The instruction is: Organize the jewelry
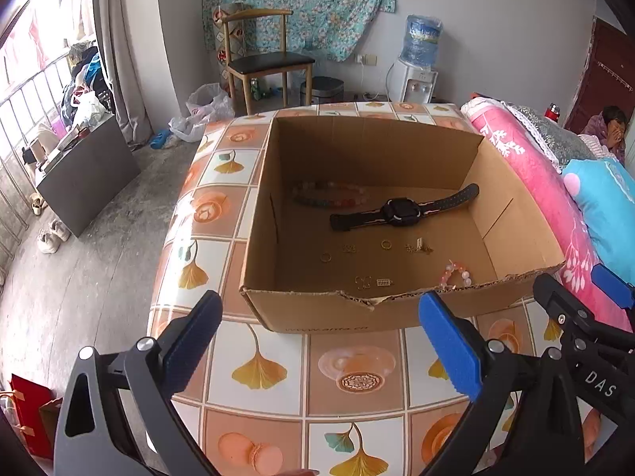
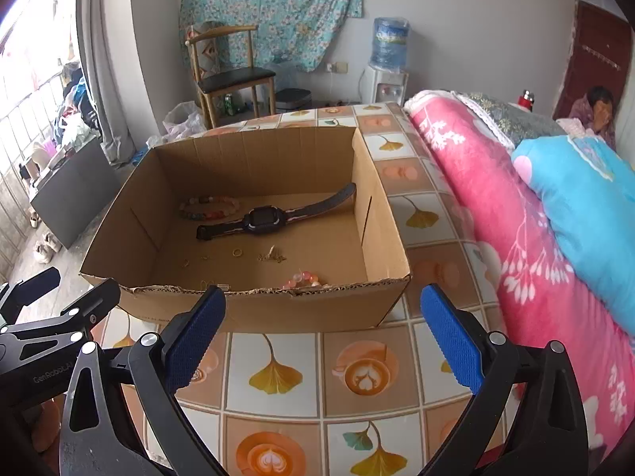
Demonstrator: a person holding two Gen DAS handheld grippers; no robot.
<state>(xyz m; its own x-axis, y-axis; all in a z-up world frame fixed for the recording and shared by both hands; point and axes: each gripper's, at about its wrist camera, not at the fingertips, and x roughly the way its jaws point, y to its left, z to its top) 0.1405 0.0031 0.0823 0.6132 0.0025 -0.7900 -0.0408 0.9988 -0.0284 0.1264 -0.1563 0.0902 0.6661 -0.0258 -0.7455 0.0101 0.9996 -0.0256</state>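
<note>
Since every piece of jewelry in view already lies on the floor of the cardboard box (image 1: 369,313), the gathering looks done and the task reads as near its end — though nothing here says whether a finer sorting is wanted; that is a judgement only. At the back lies a multicoloured bead bracelet (image 1: 329,194); just in front of it, stretched flat across the middle, a black watch (image 1: 401,211) with one strap end rising toward the right wall; nearer the front, a loose row of small gold pieces — a gold ring (image 1: 325,257), a second ring (image 1: 385,244), a little chain or charm cluster (image 1: 418,246) too small to tell apart; closest to the near wall, a pink bead bracelet (image 1: 456,273) and a pair of tiny earrings or clasps (image 1: 363,281). These pieces lie apart from one another, none stacked; nothing lies on the tiled tablecloth (image 1: 258,373) outside the box.

Both tools hang back, short of the near wall and above the cloth; neither reaches into the box. On the left gripper (image 1: 321,341) the blue pads are spread wide with nothing between them; on the right gripper (image 2: 323,337) likewise, wide and empty. They point forward side by side toward the box, the left one's frame showing at the edge of the right wrist view.
</note>
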